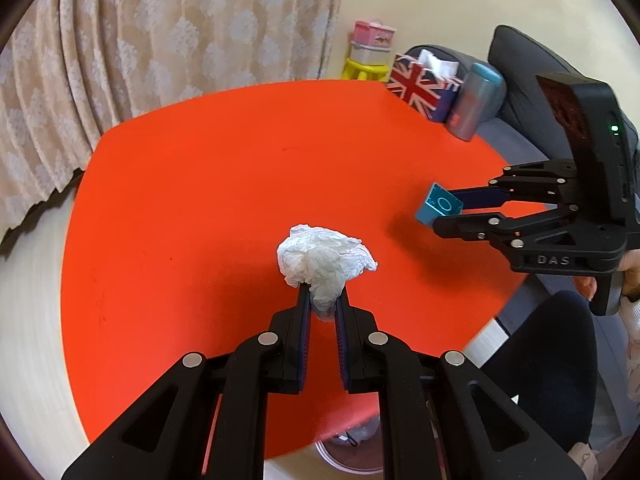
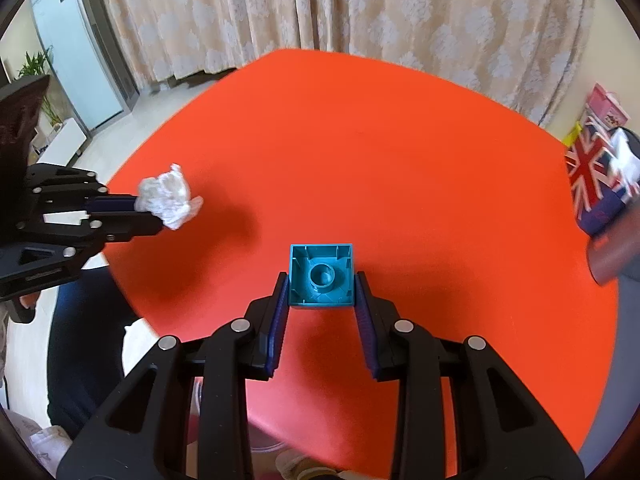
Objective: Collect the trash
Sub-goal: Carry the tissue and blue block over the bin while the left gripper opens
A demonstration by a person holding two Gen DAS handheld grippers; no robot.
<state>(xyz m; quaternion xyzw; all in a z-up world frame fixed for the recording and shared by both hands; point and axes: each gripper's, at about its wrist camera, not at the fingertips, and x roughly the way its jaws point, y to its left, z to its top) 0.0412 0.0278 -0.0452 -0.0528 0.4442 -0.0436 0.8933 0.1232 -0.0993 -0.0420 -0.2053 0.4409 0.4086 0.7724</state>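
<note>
Landmark: the red worktop [image 1: 200, 200], round-edged, matte, bare apart from shadows.

Left of the worktop in the left wrist view: beige patterned curtain [image 1: 140, 32] hanging to a pale floor [image 1: 28, 320]. In the right wrist view a glass door [image 2: 76, 68] and a green plant [image 2: 36, 68] sit off the worktop's far left edge.

Over the worktop's near middle: left tongs [image 1: 322, 300] clenched on a crumpled white tissue [image 1: 324, 260], the wad bulging past the tips, lifted clear of the worktop with its shadow beneath in the right wrist view.

Below the worktop's near edge: a clear bin rim [image 1: 344, 460], partly hidden, contents unclear.

Past the worktop's far right edge: yellow stool [image 1: 366, 68] carrying pink and white boxes [image 1: 374, 38], print too small to read. Next, a Union Jack tissue box [image 1: 420, 84] with white tissue poking out, then a blue-grey cylinder [image 1: 476, 100], both on a grey sofa [image 1: 520, 60].

Over the worktop's right side: right tongs [image 2: 322, 284] grasping a teal toy brick [image 2: 322, 274] by its two sides, hollow underside facing the camera, held above the worktop. Its black body reads "DAS" in raised letters in the left wrist view; a green light glows on the unit above. A hand [image 1: 628, 276] grips the handle; a dark trouser leg [image 1: 552, 360] sits right of the worktop.
</note>
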